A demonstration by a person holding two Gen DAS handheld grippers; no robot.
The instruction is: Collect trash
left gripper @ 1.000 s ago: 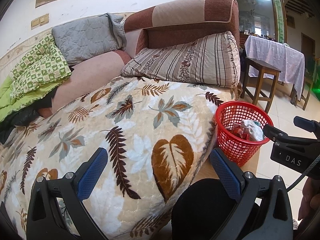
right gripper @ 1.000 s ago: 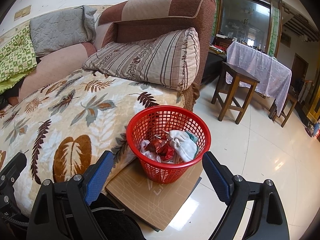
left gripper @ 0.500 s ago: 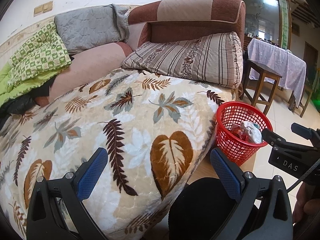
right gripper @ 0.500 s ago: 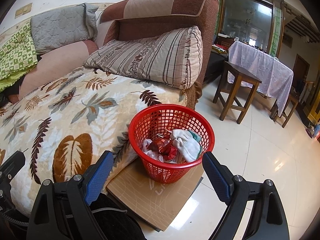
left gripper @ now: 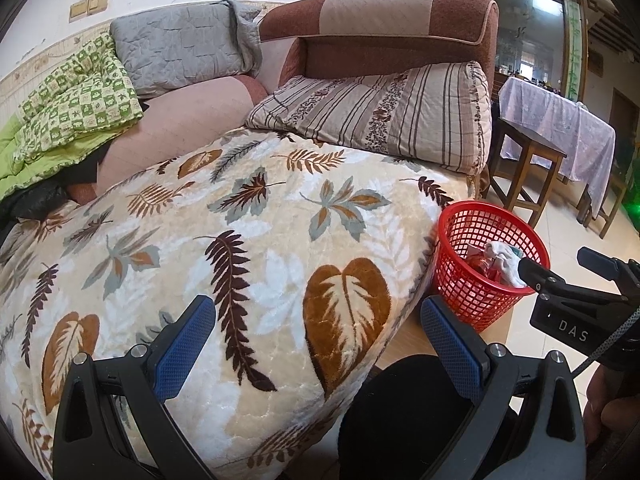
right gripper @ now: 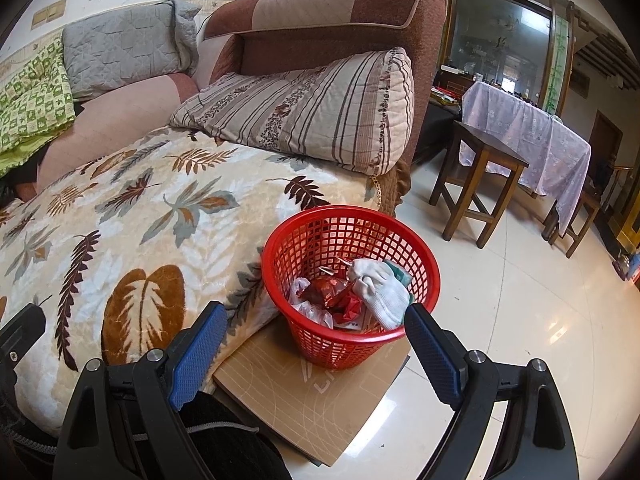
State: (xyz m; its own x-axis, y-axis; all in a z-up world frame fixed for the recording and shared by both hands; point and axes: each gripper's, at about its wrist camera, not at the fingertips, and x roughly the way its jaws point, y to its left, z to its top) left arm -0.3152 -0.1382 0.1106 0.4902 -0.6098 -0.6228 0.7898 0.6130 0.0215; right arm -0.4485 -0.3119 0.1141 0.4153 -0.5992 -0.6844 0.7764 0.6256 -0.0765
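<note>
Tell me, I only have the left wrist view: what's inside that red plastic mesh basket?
Observer: The right wrist view looks down into the red plastic mesh basket: a white knitted glove lies over crumpled red foil wrappers.
Operator: What is the basket standing on?
Observer: A flat tan cardboard sheet on the glossy tile floor.
Operator: Is the right gripper holding anything?
Observer: No, the right gripper is open and empty, and so is the left gripper.
</note>
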